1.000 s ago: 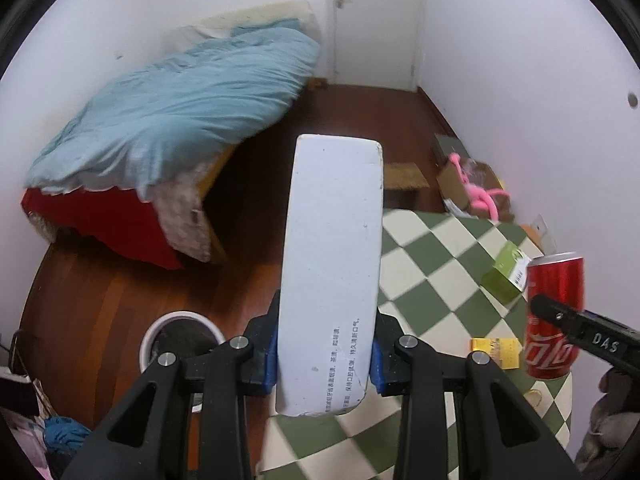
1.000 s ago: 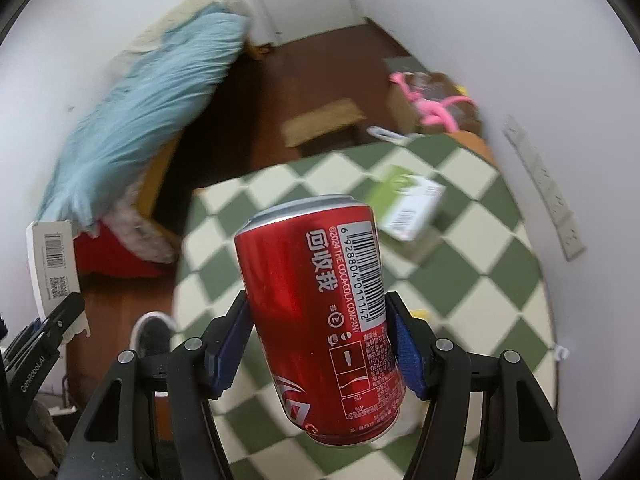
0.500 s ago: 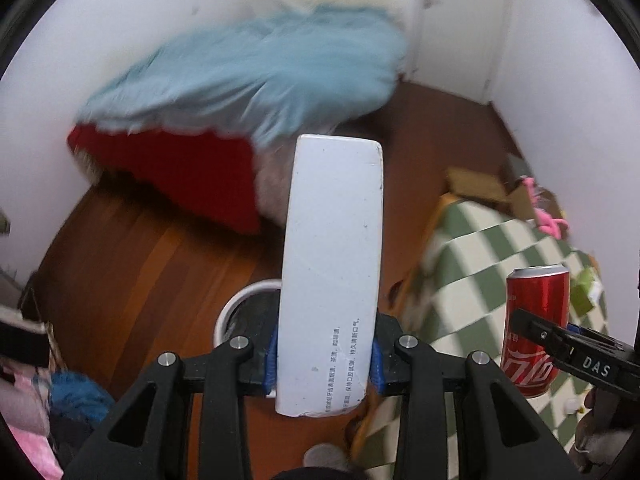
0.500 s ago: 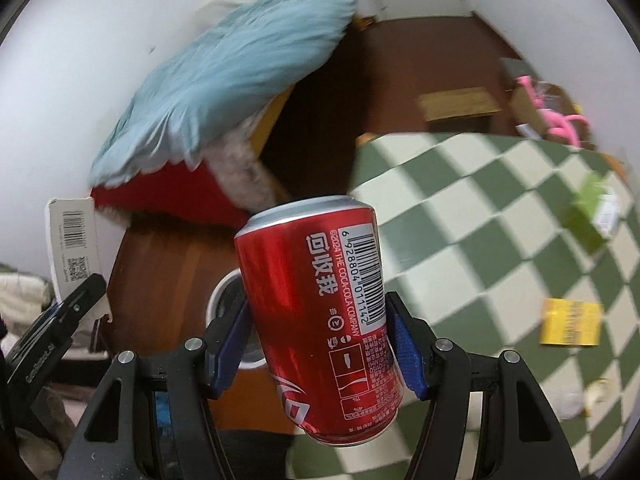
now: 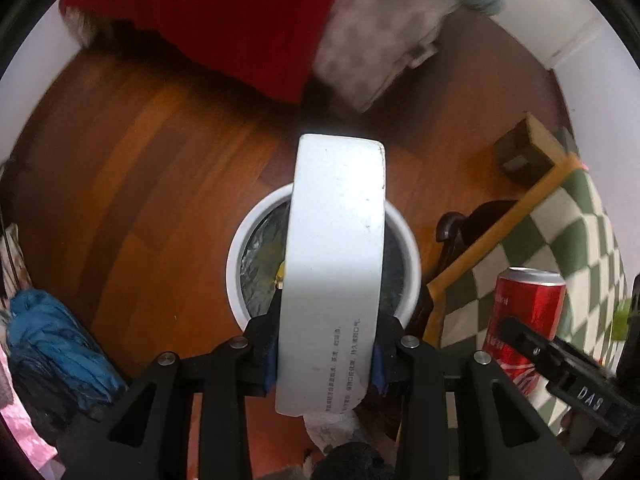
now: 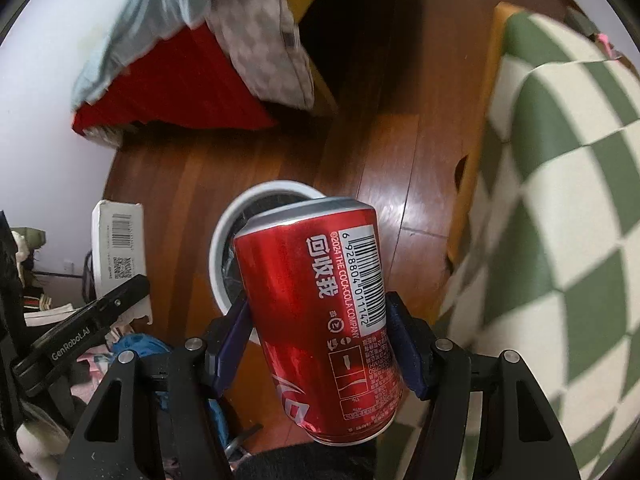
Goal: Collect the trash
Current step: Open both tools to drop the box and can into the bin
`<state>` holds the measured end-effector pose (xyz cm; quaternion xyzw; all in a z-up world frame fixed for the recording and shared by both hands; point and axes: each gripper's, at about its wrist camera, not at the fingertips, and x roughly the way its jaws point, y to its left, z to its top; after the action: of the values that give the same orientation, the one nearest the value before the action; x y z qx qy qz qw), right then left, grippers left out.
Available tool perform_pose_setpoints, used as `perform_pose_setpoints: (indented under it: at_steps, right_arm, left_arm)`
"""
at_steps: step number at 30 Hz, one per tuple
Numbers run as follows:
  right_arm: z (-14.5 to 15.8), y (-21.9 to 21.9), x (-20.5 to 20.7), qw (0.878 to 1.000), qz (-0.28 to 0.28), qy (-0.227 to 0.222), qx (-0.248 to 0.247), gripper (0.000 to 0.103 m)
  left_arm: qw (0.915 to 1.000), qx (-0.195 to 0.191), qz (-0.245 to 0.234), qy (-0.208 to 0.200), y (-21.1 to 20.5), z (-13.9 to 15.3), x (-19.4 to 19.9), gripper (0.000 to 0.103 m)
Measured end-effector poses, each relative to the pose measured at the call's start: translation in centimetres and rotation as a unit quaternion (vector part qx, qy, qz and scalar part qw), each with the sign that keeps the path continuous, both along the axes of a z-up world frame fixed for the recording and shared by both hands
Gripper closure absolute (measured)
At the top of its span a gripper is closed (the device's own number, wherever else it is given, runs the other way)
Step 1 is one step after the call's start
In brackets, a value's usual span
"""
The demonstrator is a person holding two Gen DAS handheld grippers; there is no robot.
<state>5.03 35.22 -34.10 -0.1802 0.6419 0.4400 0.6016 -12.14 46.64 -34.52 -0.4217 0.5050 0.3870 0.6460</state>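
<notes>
My left gripper [image 5: 326,354] is shut on a long white box [image 5: 334,264], held lengthwise straight over a round white trash bin [image 5: 236,276] with a dark liner on the wooden floor. My right gripper [image 6: 320,340] is shut on a red cola can [image 6: 320,320], which hangs above the right part of the same bin [image 6: 218,248]. The can [image 5: 524,312] and a right finger show at the right edge of the left wrist view. The white box [image 6: 118,252] and a left finger appear at the left of the right wrist view.
A table with a green-and-white checked cloth [image 6: 560,200] stands right of the bin, its wooden edge [image 5: 500,232] close by. A bed with red cover [image 5: 224,28] and pale blue quilt lies beyond. Blue cloth [image 5: 52,340] and clutter sit at the left.
Both grippers swung left off the checked table and tipped downward. The bin went from the lower left corner to directly under the box and the can. Both grips are unchanged.
</notes>
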Motion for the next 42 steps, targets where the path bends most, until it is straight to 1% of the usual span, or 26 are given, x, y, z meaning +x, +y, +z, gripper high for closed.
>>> perform_pose_setpoints:
  at_steps: [1,2,4,5,6,10,12,13,14,15,18,22,28,30,34,37,42]
  right_arm:
    - [-0.9,0.8,-0.2,1.0,0.0,0.004,-0.007,0.037]
    - [-2.0,1.5,-0.4,1.0,0.002,0.008,-0.014,0.037]
    - [-3.6,3.0,-0.8,1.0,0.006,0.009,-0.025,0.037]
    - [-4.4,3.8,-1.0,0.999,0.01,0.01,-0.031,0.037]
    - [-5.1,4.5,-1.2,0.999,0.012,0.012,-0.035,0.036]
    - [-8.1,6.9,-2.0,0.998,0.017,0.038,-0.05,0.035]
    - [-9.2,7.8,-2.4,0.997,0.023,0.039,-0.054,0.016]
    - [-9.6,8.0,-2.6,0.997,0.024,0.04,-0.054,0.002]
    - [-9.7,8.1,-2.7,0.997,0.026,0.04,-0.052,0.001]
    - [-9.8,8.2,-2.9,0.998,0.029,0.036,-0.052,0.001]
    - [-9.5,8.2,-3.6,0.997,0.045,0.004,-0.058,0.001]
    - [-8.0,6.6,-4.5,0.996,0.061,-0.021,-0.063,0.001]
    - [-5.4,4.0,-5.6,0.993,0.08,-0.065,-0.059,0.001]
    - [-4.3,3.1,-5.9,0.992,0.082,-0.08,-0.056,0.001]
    - [-2.1,1.4,-5.9,0.992,0.079,-0.087,-0.045,0.001]
    - [-0.3,0.2,-6.1,0.992,0.079,-0.092,-0.033,0.001]
    - [3.6,-2.4,-6.3,0.991,0.072,-0.11,-0.004,0.001]
  left_arm:
    - [0.9999,-0.013,0.003,-0.007,0.6,-0.7,-0.2,0.069]
    - [0.9997,-0.022,0.007,-0.013,1.0,-1.4,-0.5,0.064]
    - [0.9992,-0.032,0.021,-0.012,1.4,-2.4,-1.4,0.039]
    - [0.999,-0.033,0.027,-0.013,1.5,-2.7,-1.8,0.014]
    - [0.9988,-0.033,0.033,-0.012,1.6,-2.9,-2.3,0.004]
    - [0.9983,-0.022,0.051,0.018,1.6,-3.4,-4.4,0.004]
    - [0.9977,-0.001,0.057,0.035,1.2,-3.4,-5.3,0.004]
    - [0.9967,0.018,0.061,0.051,0.8,-3.2,-5.9,0.004]
    - [0.9957,0.03,0.062,0.062,0.6,-3.1,-6.1,0.004]
    - [0.9942,0.044,0.062,0.076,0.2,-3.0,-6.2,0.004]
    - [0.9919,0.062,0.063,0.091,-0.6,-2.6,-6.6,0.004]
    - [0.9918,0.067,0.059,0.092,-1.6,-1.9,-6.7,0.004]
    - [0.9908,0.085,0.046,0.095,-3.4,-0.1,-5.8,0.004]
    - [0.9905,0.091,0.045,0.093,-4.0,0.8,-5.7,0.004]
    - [0.9901,0.104,0.043,0.083,-5.4,3.1,-5.6,0.004]
    - [0.9887,0.121,0.037,0.08,-6.9,5.4,-5.6,0.004]
    - [0.9861,0.148,0.031,0.069,-9.4,9.0,-5.7,0.004]
